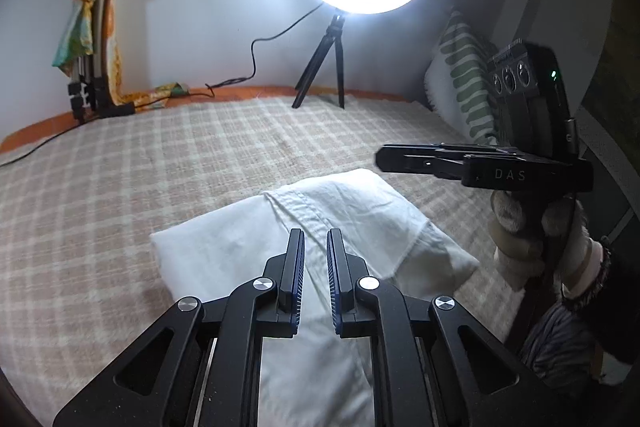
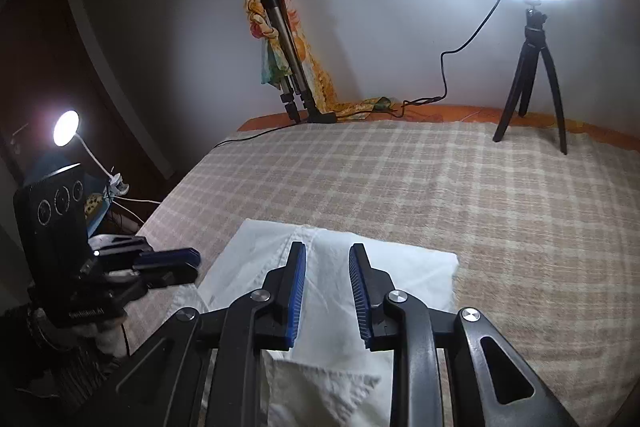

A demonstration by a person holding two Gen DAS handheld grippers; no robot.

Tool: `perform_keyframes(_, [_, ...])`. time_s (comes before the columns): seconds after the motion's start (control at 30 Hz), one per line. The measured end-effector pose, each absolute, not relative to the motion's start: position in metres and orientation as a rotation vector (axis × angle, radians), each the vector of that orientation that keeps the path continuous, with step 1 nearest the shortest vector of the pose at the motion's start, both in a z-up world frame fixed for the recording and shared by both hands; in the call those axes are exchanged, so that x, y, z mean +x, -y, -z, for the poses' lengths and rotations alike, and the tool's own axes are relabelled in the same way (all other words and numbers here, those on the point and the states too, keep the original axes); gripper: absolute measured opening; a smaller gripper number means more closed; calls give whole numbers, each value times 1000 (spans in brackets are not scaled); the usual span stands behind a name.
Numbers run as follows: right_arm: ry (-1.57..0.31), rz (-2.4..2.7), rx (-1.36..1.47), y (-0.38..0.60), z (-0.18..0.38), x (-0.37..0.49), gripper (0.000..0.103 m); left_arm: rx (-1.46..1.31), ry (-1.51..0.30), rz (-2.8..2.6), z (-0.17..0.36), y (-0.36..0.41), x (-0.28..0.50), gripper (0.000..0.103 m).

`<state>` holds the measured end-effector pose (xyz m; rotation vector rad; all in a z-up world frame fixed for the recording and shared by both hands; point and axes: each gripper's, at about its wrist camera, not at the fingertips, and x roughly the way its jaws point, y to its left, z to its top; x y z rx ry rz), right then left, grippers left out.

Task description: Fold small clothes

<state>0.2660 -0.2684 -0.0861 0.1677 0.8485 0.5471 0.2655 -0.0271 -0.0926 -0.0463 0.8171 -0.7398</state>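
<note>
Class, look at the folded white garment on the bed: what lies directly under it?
The white garment lies on the checked blanket, which shows all round it. The blanket directly beneath, and the garment's inner layers, are covered from sight.

Pale letters "DAS" stand on the black body of the right gripper (image 1: 404, 157), at three o'clock in the left wrist view; lettering on the left gripper (image 2: 188, 261) stays too blurred to read.

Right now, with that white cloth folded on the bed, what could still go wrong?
1. Both claws, the left claw and the right claw, hang over the white cloth holding nothing, so its loose top flap might spring open.
2. The soft checked blanket could let the bundle shift.
3. A wide swing might hit the ring light's tripod or snag its cable.
</note>
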Motion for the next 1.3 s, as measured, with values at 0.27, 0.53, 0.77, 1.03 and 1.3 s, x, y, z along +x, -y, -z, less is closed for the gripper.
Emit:
perform_keyframes(0.27, [-981, -566, 139, 239, 137, 308, 23, 29, -922, 668, 131, 50, 299, 10])
perform_keyframes(0.53, [-1082, -545, 13, 230, 179, 306, 17, 68, -970, 656, 167, 44, 293, 10])
perform_keyframes(0.77, [-1024, -549, 82, 249, 147, 298, 23, -122, -936, 634, 130, -3, 294, 10])
perform_keyframes(1.03, [-1007, -603, 80, 253, 120, 267, 24, -229, -941, 669, 121, -41, 266, 10])
perform_keyframes(1.3, [-1085, -644, 15, 238, 139, 241, 24, -114, -1012, 715, 148, -21, 231, 10])
